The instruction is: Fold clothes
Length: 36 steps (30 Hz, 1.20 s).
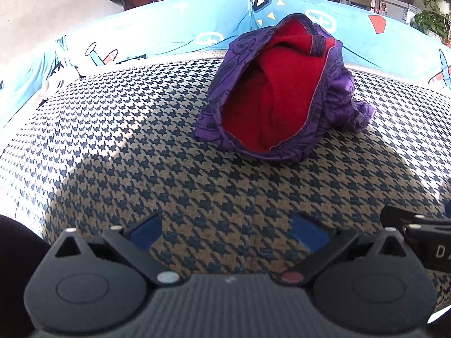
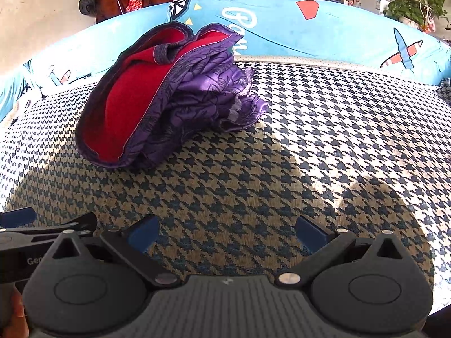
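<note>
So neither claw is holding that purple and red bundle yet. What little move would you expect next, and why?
Probably both reach forward toward the crumpled purple garment with red lining. The left gripper and right gripper are both open, empty and hovering over the houndstooth cover, short of the cloth. The garment lies bunched in a heap, so it likely needs gripping at an edge and spreading flat before any fold.

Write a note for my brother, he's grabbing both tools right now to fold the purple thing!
Left tool: open, holding nothing, low over the houndstooth cover.
Right tool: open, holding nothing, beside the left one.
Garment: the purple garment with red lining lies in a crumpled heap on the cover, ahead of both tools and near the blue cartoon-print cushion. Neither tool touches it.
Done: no folding visible.
Left: probably spread it flat first, then fold.
</note>
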{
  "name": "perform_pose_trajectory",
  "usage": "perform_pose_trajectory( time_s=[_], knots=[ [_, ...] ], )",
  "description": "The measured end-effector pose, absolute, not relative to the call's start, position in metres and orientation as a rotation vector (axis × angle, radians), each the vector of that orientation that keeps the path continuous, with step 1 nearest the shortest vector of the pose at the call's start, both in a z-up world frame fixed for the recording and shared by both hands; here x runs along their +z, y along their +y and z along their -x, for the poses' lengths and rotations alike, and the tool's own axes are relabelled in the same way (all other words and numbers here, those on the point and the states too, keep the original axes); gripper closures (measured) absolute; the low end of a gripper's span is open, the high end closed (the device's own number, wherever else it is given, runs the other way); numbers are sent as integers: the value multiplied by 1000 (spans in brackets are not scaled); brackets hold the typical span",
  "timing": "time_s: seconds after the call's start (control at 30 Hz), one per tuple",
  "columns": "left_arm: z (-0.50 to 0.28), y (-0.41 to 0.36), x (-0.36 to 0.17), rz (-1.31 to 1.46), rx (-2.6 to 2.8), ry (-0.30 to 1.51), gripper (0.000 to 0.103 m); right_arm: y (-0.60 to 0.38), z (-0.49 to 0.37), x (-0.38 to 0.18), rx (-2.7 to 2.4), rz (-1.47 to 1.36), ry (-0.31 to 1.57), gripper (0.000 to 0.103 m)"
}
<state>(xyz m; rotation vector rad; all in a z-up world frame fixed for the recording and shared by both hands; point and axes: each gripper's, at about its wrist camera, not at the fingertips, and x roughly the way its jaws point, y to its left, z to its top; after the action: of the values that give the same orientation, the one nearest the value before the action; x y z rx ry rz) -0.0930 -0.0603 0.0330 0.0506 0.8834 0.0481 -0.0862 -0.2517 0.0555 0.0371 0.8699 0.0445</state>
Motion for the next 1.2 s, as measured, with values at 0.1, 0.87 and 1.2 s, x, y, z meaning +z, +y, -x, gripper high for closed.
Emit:
perform_pose_trajectory(
  time_s=[0.1,0.87,1.2],
  knots=[
    [94,-60,34,-54,47,878,0,-252,86,56,43,-39,866,0],
    [99,-61,38,-73,50,854,0,-252,89,59,44,-40,850,0],
    [99,-61,38,-77,53,850,0,-252,89,60,44,-37,848,0]
  ],
)
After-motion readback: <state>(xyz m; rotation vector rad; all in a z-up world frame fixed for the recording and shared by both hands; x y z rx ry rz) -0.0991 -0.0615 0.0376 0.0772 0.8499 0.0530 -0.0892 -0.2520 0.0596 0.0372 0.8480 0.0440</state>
